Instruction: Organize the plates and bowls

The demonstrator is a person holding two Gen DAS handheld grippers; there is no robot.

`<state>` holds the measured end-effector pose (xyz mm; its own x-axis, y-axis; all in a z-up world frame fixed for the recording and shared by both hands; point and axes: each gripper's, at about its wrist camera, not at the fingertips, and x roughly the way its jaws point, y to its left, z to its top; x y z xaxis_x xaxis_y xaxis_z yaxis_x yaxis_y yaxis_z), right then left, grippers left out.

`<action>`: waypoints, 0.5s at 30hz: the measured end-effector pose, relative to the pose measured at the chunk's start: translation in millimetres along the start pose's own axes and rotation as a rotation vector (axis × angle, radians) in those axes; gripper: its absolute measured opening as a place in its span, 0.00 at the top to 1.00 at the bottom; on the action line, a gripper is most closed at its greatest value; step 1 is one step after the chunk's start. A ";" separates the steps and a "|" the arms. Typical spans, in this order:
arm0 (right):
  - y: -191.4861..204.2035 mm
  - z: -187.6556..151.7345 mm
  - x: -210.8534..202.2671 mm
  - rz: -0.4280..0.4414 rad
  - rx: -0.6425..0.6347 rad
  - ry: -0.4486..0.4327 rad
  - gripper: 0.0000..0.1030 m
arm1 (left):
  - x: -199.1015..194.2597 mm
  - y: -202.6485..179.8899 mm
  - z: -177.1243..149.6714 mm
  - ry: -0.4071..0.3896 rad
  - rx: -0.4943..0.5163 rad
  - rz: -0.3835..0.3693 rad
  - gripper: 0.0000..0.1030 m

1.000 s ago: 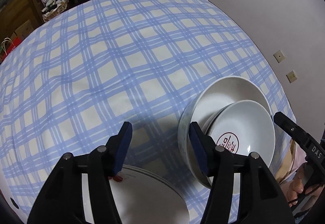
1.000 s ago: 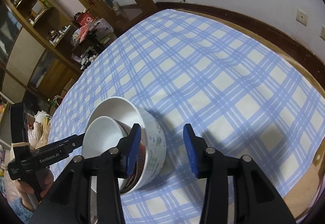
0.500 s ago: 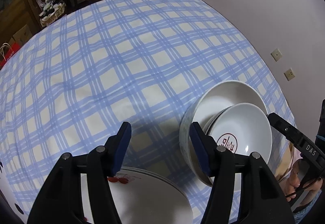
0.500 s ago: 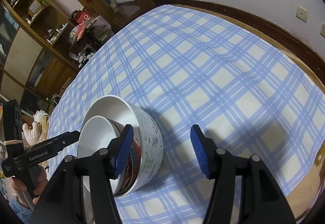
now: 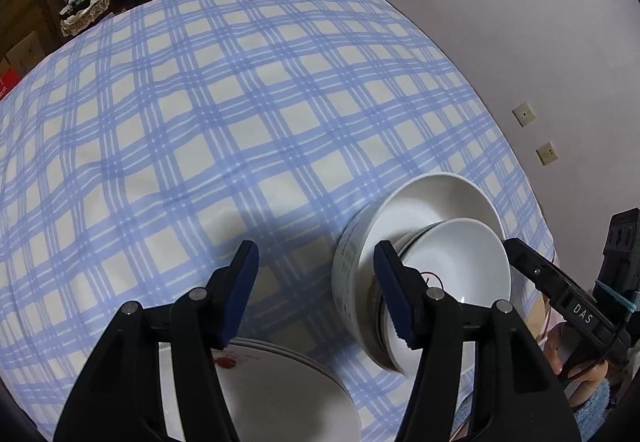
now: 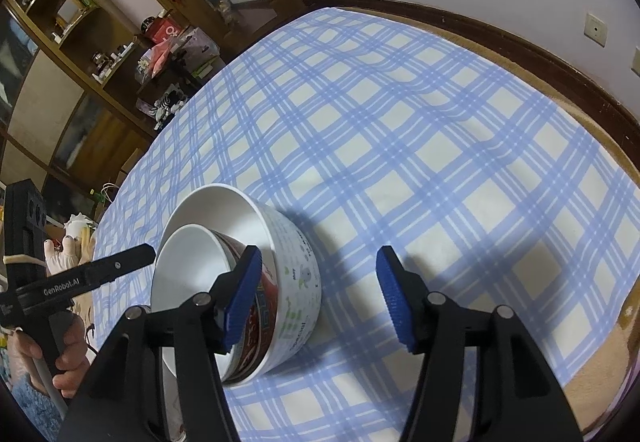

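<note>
Both tools gape wide, left tool [image 5: 316, 290] and right tool [image 6: 318, 292]. We judge the nested bowls [image 6: 256, 274], at 7 o'clock on the surface [image 6: 400, 145], heavy, slippery, breakable; grip the outer rim.

Nested bowls [image 6: 276, 274] and plate stack [image 5: 280, 394] seemingly crowd near edge; tablecloth [image 5: 240, 121] beyond open.

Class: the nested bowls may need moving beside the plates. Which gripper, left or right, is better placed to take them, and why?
Probably the right gripper: it is open, with one finger already over the rim of the nested bowls. The left gripper is open above the plates.
</note>
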<state>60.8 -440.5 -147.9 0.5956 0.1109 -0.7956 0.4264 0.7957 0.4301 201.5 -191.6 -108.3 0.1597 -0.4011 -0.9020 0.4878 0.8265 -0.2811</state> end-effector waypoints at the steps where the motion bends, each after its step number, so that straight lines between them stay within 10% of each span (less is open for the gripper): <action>1: 0.0 -0.1 0.2 0.000 -0.002 0.001 0.39 | 1.0 -0.3 0.8 0.004 0.004 -0.003 0.43; 15: 3.8 1.9 9.3 -0.052 -0.029 0.028 0.39 | 25.7 -3.5 7.6 0.055 0.054 0.029 0.43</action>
<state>69.3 -437.6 -152.9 0.5537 0.0856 -0.8283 0.4359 0.8177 0.3759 210.4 -207.8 -128.1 0.1281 -0.3541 -0.9264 0.5291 0.8145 -0.2381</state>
